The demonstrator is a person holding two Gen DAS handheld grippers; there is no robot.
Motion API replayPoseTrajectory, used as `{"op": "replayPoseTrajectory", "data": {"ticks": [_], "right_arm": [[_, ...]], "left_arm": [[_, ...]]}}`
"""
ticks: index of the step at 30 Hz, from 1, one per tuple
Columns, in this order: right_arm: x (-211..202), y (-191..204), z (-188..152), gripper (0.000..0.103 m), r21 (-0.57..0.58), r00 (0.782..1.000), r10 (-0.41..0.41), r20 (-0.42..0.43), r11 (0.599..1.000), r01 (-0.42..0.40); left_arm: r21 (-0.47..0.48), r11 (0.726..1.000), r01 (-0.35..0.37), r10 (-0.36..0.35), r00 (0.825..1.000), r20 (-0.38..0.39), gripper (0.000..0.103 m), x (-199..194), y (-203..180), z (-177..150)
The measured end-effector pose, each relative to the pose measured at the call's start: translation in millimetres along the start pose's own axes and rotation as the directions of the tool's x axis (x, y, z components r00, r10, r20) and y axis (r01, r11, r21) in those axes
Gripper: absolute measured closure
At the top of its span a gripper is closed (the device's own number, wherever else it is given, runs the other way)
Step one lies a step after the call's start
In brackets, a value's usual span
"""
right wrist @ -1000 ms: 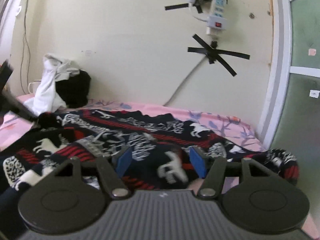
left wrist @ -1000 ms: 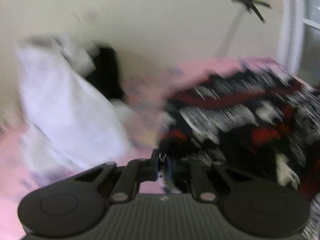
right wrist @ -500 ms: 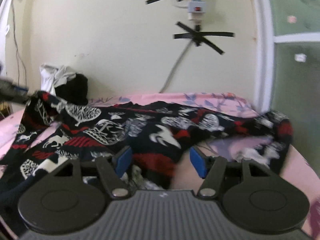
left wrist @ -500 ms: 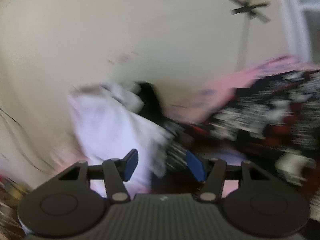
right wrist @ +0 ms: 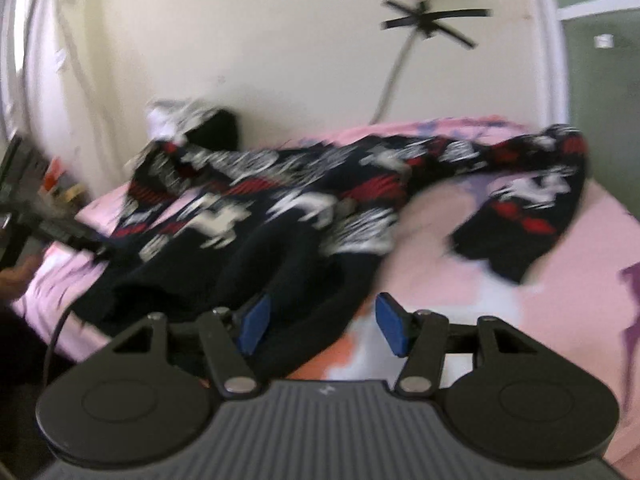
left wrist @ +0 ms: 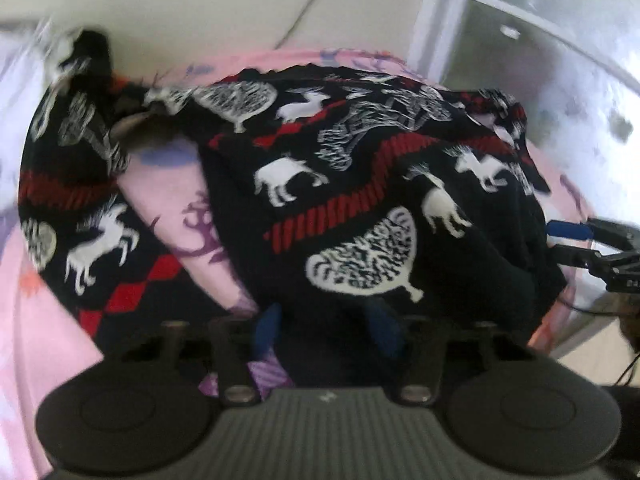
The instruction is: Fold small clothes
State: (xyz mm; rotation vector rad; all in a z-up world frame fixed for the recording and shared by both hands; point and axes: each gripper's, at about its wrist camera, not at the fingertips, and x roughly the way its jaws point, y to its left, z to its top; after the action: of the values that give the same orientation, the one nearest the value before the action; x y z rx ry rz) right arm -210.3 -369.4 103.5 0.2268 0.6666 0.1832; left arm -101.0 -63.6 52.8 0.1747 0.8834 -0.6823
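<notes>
**Patterned garment spread over a pink sheet, both grippers at its near edge**

A pink bed sheet [left wrist: 172,200] printed with purple branches fills the lower part of both views, meeting a cream wall [right wrist: 260,40] across the top. On that wall, upper right in the right wrist view, a grey cable [right wrist: 394,76] runs down from crossed strips of black tape [right wrist: 430,22].

Over the sheet lies the black garment [left wrist: 360,184] with red bands, white horses and white trees. In the left wrist view it covers the centre and right, with one sleeve-like part dropping down the left side. In the right wrist view it runs from centre left to a loose end at the right.

A small pile of white and black clothes [right wrist: 192,120] sits against the wall at centre left.

The left gripper [left wrist: 326,328], at bottom centre, has just been closing; its blue pads stand apart with dark cloth between them, and blur hides whether they press on it. The right gripper [right wrist: 322,324] has also been narrowing; its pads are clearly apart, the garment's dark edge lying between them nearer the left pad.
</notes>
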Motion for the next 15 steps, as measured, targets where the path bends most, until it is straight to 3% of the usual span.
{"op": "replayPoseTrajectory", "data": {"ticks": [2,3,6,10,15], "right_arm": [[-0.6,17.5,-6.7,0.054,-0.065,1.000,0.005,-0.014,0.998,-0.006],[-3.1,27.3,-9.6,0.054,-0.113,1.000,-0.010,-0.016,0.994,0.008],[-15.6,44.7,-15.7,0.054,-0.189,1.000,-0.019,-0.009,0.982,0.017],[-28.7,54.5,-19.1,0.060,-0.209,0.998,-0.046,0.035,0.977,0.053],[-9.8,70.5,-21.6,0.075,-0.272,0.995,-0.098,0.024,0.957,0.101]], "left_arm": [[0.000,1.000,-0.025,0.025,1.000,0.006,0.096,-4.5,-1.0,-0.2],[-0.010,1.000,-0.025,0.025,1.000,0.008,0.098,-6.3,2.6,0.2],[-0.073,0.997,-0.005,0.007,0.999,0.032,0.098,-18.3,16.8,0.3],[-0.138,0.990,-0.011,0.022,0.997,0.079,0.098,-34.1,30.2,-3.2],[-0.178,0.984,-0.001,0.022,0.993,0.112,0.098,-49.2,37.2,-6.8]]}}
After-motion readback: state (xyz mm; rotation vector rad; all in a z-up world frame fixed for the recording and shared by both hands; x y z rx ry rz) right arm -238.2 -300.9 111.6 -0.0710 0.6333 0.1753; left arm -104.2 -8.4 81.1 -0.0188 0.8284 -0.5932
